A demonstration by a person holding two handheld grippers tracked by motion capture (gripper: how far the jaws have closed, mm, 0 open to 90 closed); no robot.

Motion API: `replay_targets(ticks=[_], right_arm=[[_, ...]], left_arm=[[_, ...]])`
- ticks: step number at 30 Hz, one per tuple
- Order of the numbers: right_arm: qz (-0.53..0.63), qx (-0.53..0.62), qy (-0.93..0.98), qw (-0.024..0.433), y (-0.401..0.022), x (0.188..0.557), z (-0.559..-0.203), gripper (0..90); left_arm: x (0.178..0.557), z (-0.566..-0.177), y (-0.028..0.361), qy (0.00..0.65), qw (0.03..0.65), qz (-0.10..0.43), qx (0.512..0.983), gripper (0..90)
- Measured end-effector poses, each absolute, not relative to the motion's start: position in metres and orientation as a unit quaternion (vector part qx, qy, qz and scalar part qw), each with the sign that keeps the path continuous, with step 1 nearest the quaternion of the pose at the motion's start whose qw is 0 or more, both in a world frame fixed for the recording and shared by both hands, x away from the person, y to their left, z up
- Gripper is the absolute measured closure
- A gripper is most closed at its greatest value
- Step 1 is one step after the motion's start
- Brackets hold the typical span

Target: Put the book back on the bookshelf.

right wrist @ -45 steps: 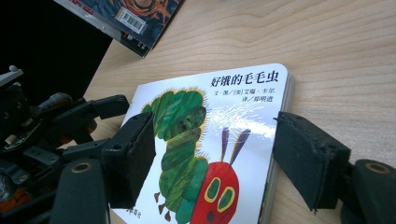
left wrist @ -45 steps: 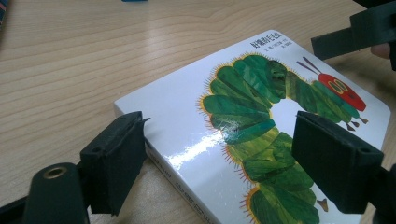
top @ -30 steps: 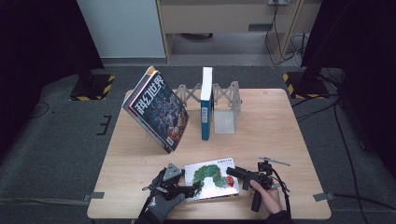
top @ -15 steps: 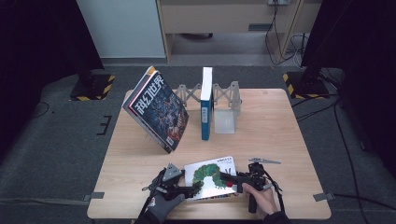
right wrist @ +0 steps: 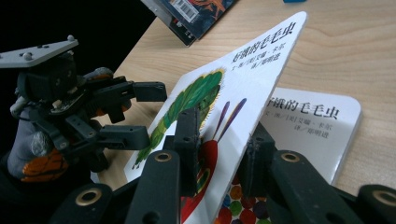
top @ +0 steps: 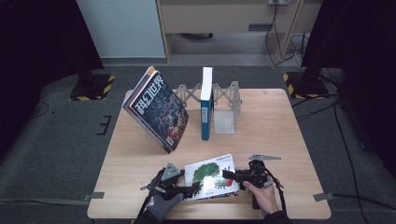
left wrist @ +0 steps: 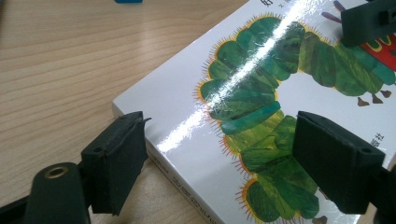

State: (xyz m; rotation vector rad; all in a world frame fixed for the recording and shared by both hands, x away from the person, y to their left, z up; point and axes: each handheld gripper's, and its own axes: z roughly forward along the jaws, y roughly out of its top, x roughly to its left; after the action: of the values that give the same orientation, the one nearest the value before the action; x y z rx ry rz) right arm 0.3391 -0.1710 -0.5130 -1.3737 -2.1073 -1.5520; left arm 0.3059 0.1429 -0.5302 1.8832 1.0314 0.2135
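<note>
A white picture book [top: 210, 176] with a green caterpillar lies at the table's front. My right gripper [top: 229, 176] comes in from the book's right edge. Its jaws have just been closing, and they are now shut on the front cover [right wrist: 243, 70], with my right gripper [right wrist: 223, 128] holding it tilted up off the title page [right wrist: 317, 116]. My left gripper [top: 194, 189] sits at the book's left corner. In the left gripper view my left gripper [left wrist: 219, 126] stands open, one pad [left wrist: 116, 158] beside the spine and the other over the cover [left wrist: 261, 93].
A large dark book [top: 156, 108] leans at the table's left centre. A blue-spined book [top: 206, 105] stands upright in a grey rack [top: 226, 105] behind. Bare wood table [top: 280, 121] lies to the right, with dark floor all round.
My right gripper has slid left onto the book's right edge and its jaws have narrowed around the cover. The left gripper has stayed put.
</note>
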Motion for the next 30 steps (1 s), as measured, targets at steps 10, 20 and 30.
replay_targets(ticks=[10, 20, 30], right_arm=[[-0.534, -0.429, -0.726, 0.064, -0.169, 0.335, -0.5, 75.4], [-0.551, -0.419, -0.719, 0.061, -0.17, 0.333, -0.492, 77.6], [-0.582, -0.413, -0.696, 0.074, -0.177, 0.332, -0.485, 83.4]], left_arm=[[0.307, -0.53, 0.145, 0.423, 0.473, 0.085, 0.768, 16.8], [0.308, -0.529, 0.146, 0.427, 0.48, 0.082, 0.762, 16.5], [0.307, -0.527, 0.147, 0.426, 0.491, 0.075, 0.756, 16.3]])
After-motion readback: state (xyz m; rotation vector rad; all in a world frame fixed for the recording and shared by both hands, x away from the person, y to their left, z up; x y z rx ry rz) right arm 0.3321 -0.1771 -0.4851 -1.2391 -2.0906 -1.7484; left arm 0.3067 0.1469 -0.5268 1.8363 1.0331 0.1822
